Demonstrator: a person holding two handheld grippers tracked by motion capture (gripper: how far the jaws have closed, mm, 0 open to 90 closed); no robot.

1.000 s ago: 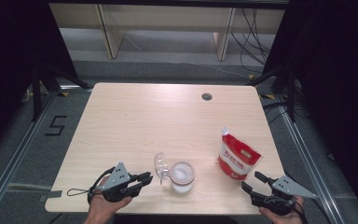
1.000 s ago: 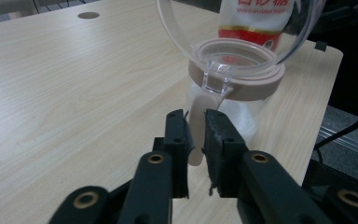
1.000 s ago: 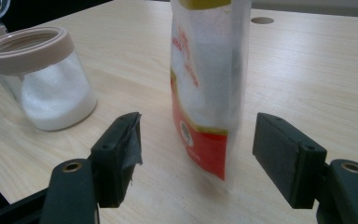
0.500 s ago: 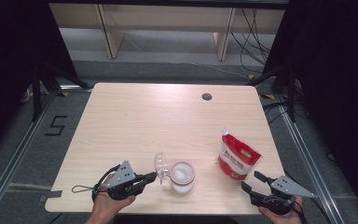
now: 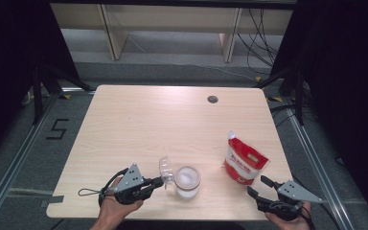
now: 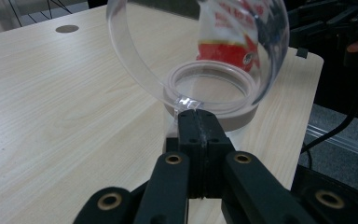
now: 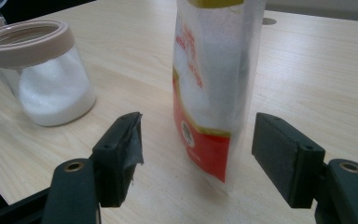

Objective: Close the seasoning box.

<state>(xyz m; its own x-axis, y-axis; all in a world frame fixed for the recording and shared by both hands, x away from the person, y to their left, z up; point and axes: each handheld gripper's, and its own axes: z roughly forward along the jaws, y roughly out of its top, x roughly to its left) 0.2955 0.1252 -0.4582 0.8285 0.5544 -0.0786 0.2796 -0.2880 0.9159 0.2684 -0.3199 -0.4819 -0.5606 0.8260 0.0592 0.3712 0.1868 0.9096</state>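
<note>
Left tongs (image 6: 198, 122) are clamped on the tab of the jar's clear flip lid (image 6: 196, 46), which stands raised over the open jar (image 5: 187, 181) of white powder near the bench's (image 5: 172, 124) front edge. Right tongs (image 7: 196, 154) stand apart, the upright red-and-white pouch (image 7: 216, 88) just beyond their gap, untouched.

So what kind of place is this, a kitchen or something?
More likely a lab or recording studio than a kitchen: a bare wooden table ringed by dark curtains, loose cables on the floor behind, and a taped number marking the floor.
</note>
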